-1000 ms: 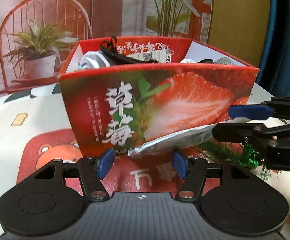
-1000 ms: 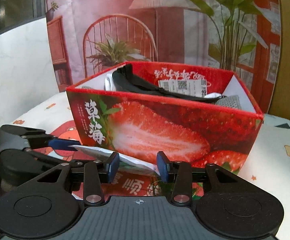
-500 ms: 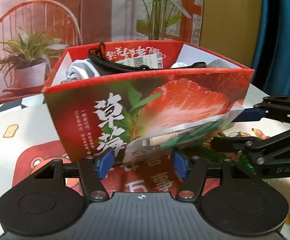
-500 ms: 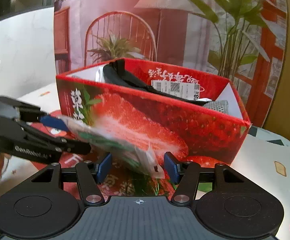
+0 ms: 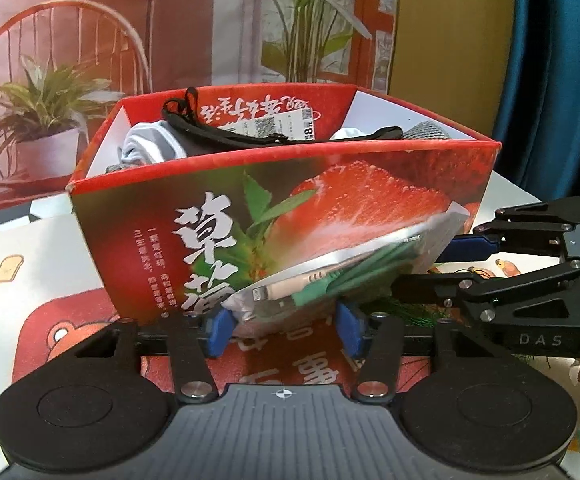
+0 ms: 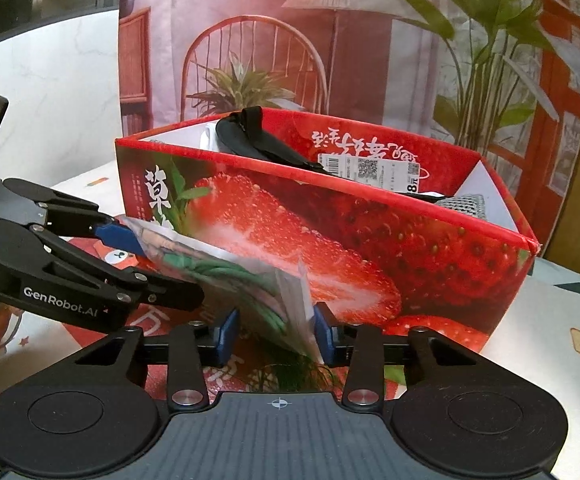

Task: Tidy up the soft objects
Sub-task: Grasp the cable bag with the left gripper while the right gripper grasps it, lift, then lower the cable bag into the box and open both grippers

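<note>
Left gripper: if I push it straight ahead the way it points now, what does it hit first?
Probably the clear bag of green cable already between the left gripper pads; just behind it stands the strawberry box front wall. Depth between them is unclear.

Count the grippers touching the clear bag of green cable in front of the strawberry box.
2: the left gripper at the bag's lower end, and the right gripper at its other end.

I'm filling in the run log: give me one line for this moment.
left gripper: closing on clear bag | right gripper: closing on same bag | strawberry box: behind, part filled
</note>
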Demonstrator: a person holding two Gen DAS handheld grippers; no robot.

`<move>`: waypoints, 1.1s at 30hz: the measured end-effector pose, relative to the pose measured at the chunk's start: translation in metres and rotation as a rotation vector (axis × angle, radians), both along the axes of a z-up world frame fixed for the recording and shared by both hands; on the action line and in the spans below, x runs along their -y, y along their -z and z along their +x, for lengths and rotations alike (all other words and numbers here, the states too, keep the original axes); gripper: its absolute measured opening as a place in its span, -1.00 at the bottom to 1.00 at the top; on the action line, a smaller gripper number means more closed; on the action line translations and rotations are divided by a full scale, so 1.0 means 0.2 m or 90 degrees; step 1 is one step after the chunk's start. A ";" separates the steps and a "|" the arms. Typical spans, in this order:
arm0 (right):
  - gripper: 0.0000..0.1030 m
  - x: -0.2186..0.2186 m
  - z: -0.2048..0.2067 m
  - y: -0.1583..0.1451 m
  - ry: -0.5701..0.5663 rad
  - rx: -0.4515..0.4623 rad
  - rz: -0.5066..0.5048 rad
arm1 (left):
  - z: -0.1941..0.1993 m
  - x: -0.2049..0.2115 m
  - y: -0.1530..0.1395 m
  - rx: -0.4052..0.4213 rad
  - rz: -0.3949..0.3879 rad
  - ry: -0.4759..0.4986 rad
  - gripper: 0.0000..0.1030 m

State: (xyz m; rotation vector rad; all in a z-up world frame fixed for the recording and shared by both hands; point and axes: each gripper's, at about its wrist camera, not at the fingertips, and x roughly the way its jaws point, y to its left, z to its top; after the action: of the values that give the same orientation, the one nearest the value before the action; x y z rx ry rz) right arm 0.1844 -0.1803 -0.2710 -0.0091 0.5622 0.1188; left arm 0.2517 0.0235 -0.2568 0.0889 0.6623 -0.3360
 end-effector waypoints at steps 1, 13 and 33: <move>-0.40 0.00 0.00 0.00 0.003 -0.001 0.004 | 0.00 -0.01 -0.01 -0.004 -0.006 -0.005 -0.11; -0.71 0.02 -0.09 -0.15 0.036 0.044 0.078 | -0.11 -0.08 -0.22 0.034 -0.053 -0.015 -0.15; -0.95 0.11 -0.06 -0.54 0.068 0.146 0.114 | -0.08 -0.08 -0.58 0.138 -0.111 -0.038 -0.15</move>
State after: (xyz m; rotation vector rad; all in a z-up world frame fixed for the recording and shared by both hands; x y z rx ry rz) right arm 0.1714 -0.2014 -0.1632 0.1795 0.3212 0.0623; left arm 0.2361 0.0396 -0.1409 -0.0604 0.4184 -0.3195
